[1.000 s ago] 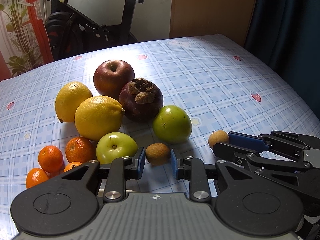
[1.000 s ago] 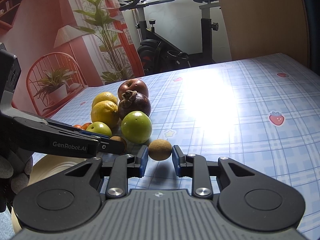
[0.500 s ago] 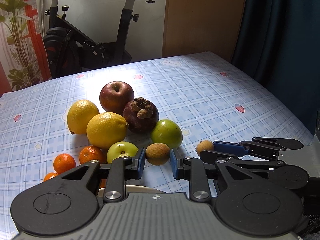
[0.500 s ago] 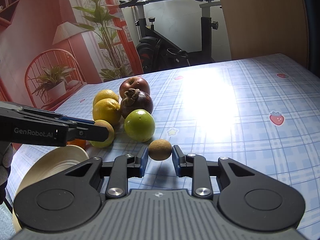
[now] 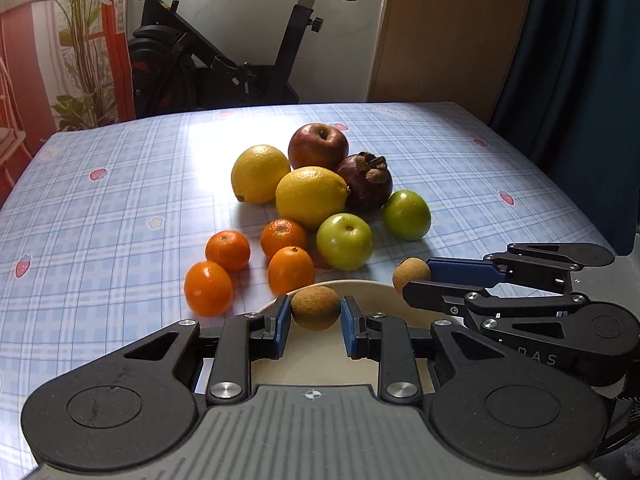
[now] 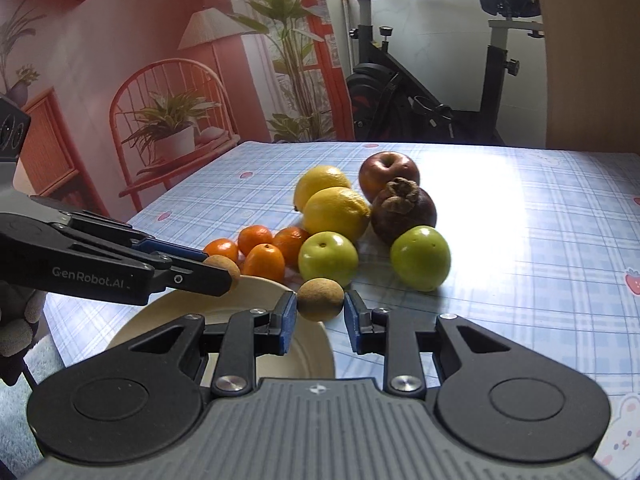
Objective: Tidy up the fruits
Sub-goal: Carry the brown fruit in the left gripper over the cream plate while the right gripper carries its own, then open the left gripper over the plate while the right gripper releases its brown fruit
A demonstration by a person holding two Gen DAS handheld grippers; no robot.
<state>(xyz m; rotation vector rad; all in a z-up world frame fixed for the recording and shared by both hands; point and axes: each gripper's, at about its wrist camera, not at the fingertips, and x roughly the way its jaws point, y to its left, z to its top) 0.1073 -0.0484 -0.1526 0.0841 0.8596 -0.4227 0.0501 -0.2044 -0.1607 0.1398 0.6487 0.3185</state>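
left gripper (image 5: 315, 316) clamping a small round rough brown fruit (image 5: 315, 307) over the cream plate (image 5: 360, 286) | right gripper (image 6: 320, 313) pinching a second brown fruit (image 6: 320, 298) at the plate's rim (image 6: 256, 284) | glossy fruit pile sitting beyond on the checked tablecloth (image 5: 100, 216)

I'm looking down both wrist cameras at the fruit pile (image 5: 320, 204), close above the cream plate (image 6: 224, 320) just before it. The left view is facing it squarely, the right from its right; both are sharing pile and plate.
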